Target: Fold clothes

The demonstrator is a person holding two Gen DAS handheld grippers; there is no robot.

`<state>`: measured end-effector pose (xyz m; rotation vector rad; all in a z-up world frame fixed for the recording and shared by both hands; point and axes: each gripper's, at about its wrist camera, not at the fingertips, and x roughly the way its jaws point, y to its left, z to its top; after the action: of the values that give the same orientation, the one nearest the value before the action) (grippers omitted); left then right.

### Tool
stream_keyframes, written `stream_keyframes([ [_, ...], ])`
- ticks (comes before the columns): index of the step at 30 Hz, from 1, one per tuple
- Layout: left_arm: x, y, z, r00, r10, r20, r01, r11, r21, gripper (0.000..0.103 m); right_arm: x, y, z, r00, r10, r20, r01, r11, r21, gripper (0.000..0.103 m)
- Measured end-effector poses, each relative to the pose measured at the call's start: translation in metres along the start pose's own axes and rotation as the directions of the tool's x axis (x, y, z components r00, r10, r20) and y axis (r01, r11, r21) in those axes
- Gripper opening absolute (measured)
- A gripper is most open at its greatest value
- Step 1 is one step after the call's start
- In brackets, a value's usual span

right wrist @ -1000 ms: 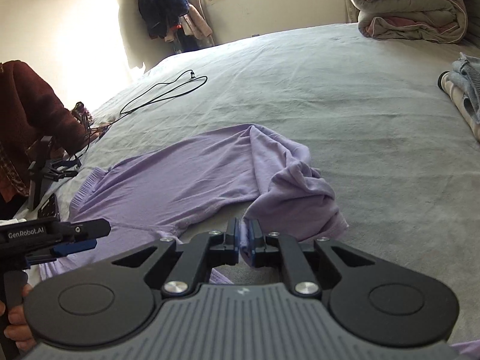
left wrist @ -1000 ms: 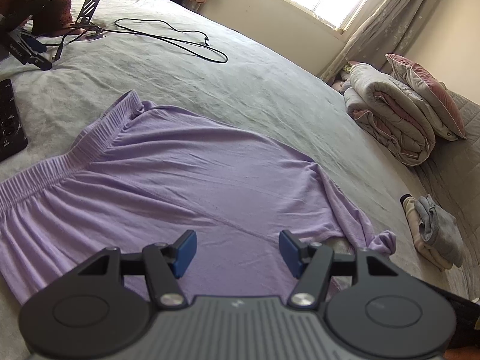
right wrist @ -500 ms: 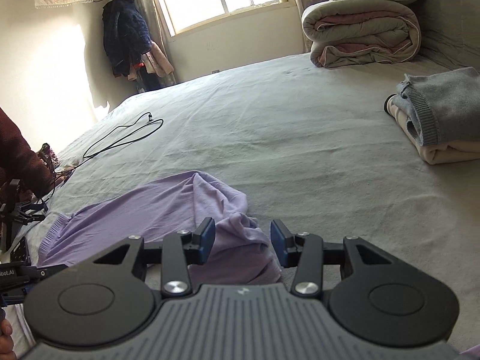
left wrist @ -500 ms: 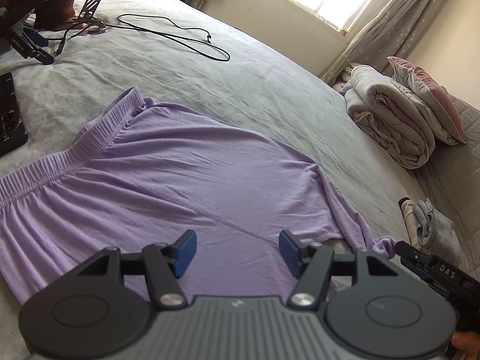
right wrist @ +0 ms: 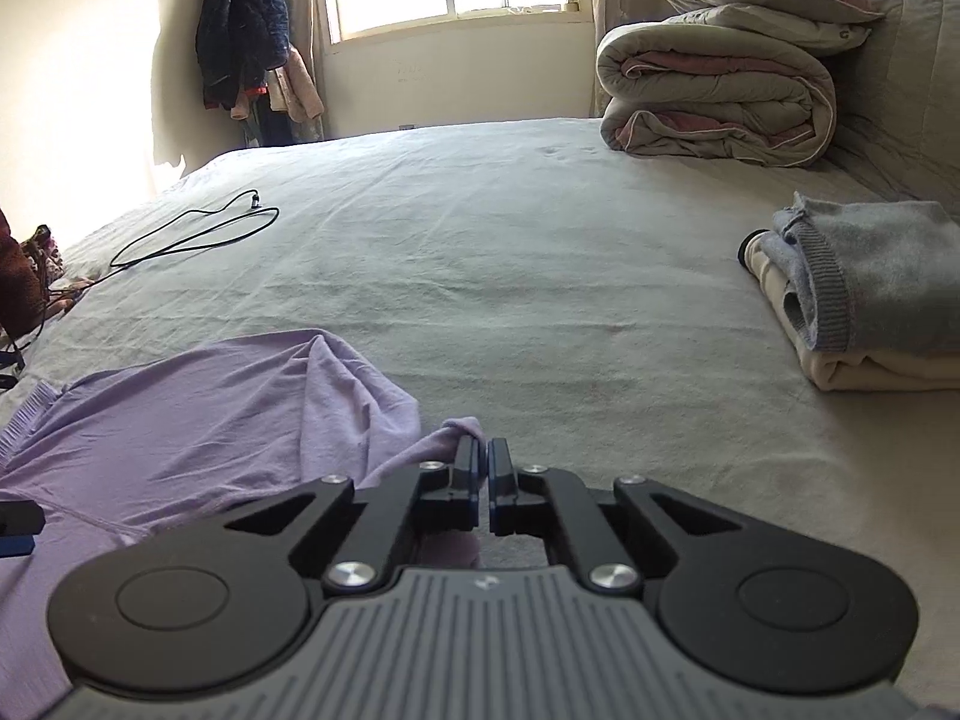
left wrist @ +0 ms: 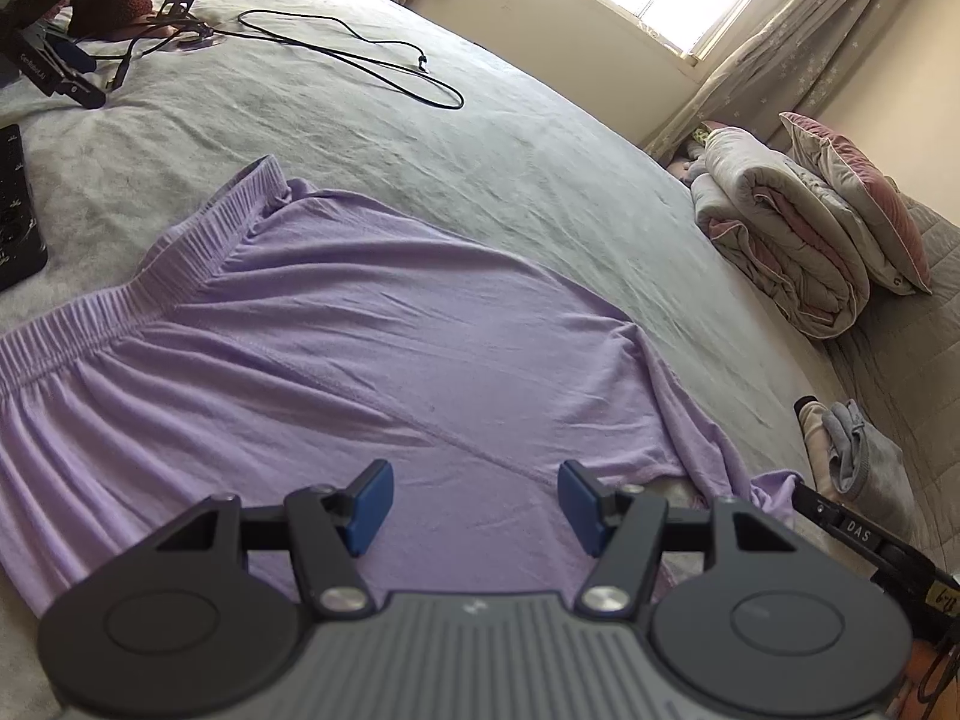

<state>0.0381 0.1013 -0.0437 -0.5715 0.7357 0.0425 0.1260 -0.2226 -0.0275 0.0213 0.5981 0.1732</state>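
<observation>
We are at the stage of laying out and taking hold of the purple garment [left wrist: 336,360], which lies spread on the grey bed [left wrist: 510,180] with its ribbed waistband [left wrist: 120,294] toward the far left and a bunched, twisted end toward the right. Our right gripper [right wrist: 483,468] has its blue pads pressed together, and a tuft of that bunched purple cloth [right wrist: 447,438] sits right at the tips, so we judge it clamped on the garment's loose end. Our left gripper [left wrist: 474,504] hovers low over the flat middle of the garment with its blue pads well apart, holding nothing. As we read it, the folding proper has not begun: the crumpled end must first be drawn out and straightened. The next move calls for the right gripper to pull that end away from the body of the garment and lay it flat, while the left comes down to pin or pinch the near edge so the cloth does not slide across the bed. The thin knit will drag and wrinkle, so a slow, low pull seems wise. For writing, the side of the right gripper, seen at the edge of the left wrist view, carries a small label reading "DAS" [left wrist: 855,531] and a handwritten tag [left wrist: 948,599] we cannot make out.
</observation>
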Motion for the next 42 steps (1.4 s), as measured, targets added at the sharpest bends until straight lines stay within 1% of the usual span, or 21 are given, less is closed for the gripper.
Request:
stream_keyframes([
  [4, 0.001, 0.003, 0.002, 1.0, 0.009, 0.003, -0.009, 1.0, -0.006, 0.062, 0.011, -0.01, 0.013, 0.995, -0.097, 0.009, 0.097, 0.993, -0.065, 0.003],
  [7, 0.004, 0.006, 0.004, 1.0, 0.017, 0.003, -0.017, 1.0, -0.014, 0.062, 0.026, -0.019, 0.027, 0.983, -0.182, 0.023, 0.183, 0.976, -0.119, 0.003],
  [10, 0.006, 0.009, 0.005, 1.0, 0.023, 0.004, -0.023, 1.0, -0.017, 0.062, 0.038, -0.03, 0.042, 0.965, -0.258, 0.046, 0.263, 0.951, -0.161, 0.003],
  [15, 0.009, 0.006, 0.005, 0.999, 0.03, 0.013, -0.03, 0.999, 0.012, 0.062, 0.06, -0.042, 0.066, 0.927, -0.362, 0.095, 0.374, 0.903, -0.211, 0.003],
  [21, 0.012, 0.001, 0.003, 0.998, 0.049, 0.029, -0.051, 0.997, 0.061, 0.062, 0.09, -0.049, 0.086, 0.904, -0.415, 0.104, 0.427, 0.881, -0.205, 0.003],
  [26, 0.015, -0.005, 0.0, 0.997, 0.062, 0.047, -0.067, 0.99, 0.128, 0.062, 0.114, -0.057, 0.096, 0.898, -0.428, 0.1, 0.439, 0.883, -0.168, 0.002],
  [28, 0.017, -0.007, -0.001, 0.996, 0.064, 0.057, -0.073, 0.985, 0.157, 0.062, 0.122, -0.061, 0.098, 0.901, -0.423, 0.092, 0.432, 0.89, -0.145, 0.002],
  [31, 0.018, -0.011, -0.003, 0.995, 0.066, 0.071, -0.079, 0.978, 0.195, 0.062, 0.129, -0.068, 0.094, 0.927, -0.371, 0.059, 0.376, 0.922, -0.097, 0.004],
  [33, 0.019, -0.014, -0.005, 0.995, 0.061, 0.081, -0.078, 0.973, 0.217, 0.062, 0.122, -0.076, 0.089, 0.946, -0.32, 0.057, 0.322, 0.946, -0.029, 0.011],
  [36, 0.019, -0.02, -0.01, 0.994, 0.048, 0.096, -0.071, 0.964, 0.257, 0.062, 0.11, -0.09, 0.08, 0.969, -0.241, 0.059, 0.237, 0.969, 0.073, 0.013],
  [39, 0.018, -0.029, -0.016, 0.994, 0.032, 0.105, -0.063, 0.951, 0.303, 0.061, 0.088, -0.109, 0.064, 0.985, -0.161, 0.063, 0.15, 0.975, 0.162, 0.013],
  [42, 0.013, -0.039, -0.022, 0.993, -0.006, 0.117, -0.034, 0.942, 0.335, 0.061, 0.065, -0.123, 0.041, 0.996, -0.069, 0.055, 0.055, 0.972, 0.227, 0.013],
])
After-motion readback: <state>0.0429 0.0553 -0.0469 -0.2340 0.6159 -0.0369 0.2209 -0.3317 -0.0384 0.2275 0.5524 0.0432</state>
